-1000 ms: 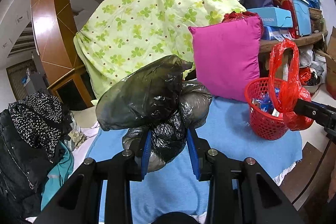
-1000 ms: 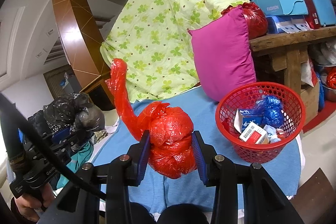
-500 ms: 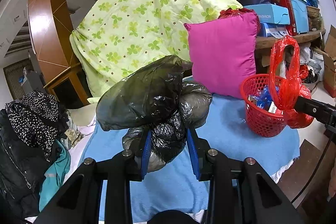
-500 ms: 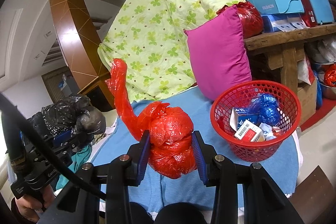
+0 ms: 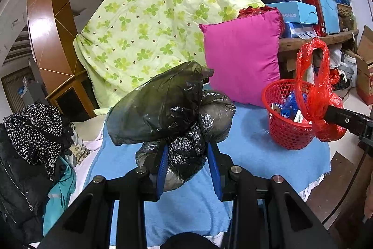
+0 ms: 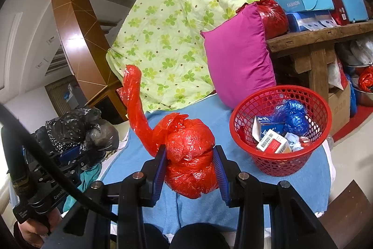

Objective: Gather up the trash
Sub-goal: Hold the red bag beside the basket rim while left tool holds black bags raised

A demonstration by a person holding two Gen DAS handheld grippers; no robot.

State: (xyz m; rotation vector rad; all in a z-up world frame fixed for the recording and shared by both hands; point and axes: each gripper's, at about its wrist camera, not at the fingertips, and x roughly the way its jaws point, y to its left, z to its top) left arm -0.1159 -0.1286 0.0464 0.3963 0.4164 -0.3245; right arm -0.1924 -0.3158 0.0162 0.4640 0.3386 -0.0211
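A: Trash basket (image 6: 281, 153), red, sits on the blue blanket (image 6: 310, 181), ahead and to the right of both tongs.

B: Which tongs are nearer?

A: The right tongs (image 6: 193, 163), pinching the red bag (image 6: 190, 155). The left tongs (image 5: 188, 166) pinch the black bag (image 5: 167, 109), farther left. 2 bags, both held up.

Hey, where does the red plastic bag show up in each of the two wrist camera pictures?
Left wrist view: the red plastic bag hangs at the right edge, clamped by the right gripper, just right of the red basket.
Right wrist view: the bag sits bottom centre, squeezed between the gripper's blue pads, left of the basket.
Shared landmark: the magenta pillow behind the basket.
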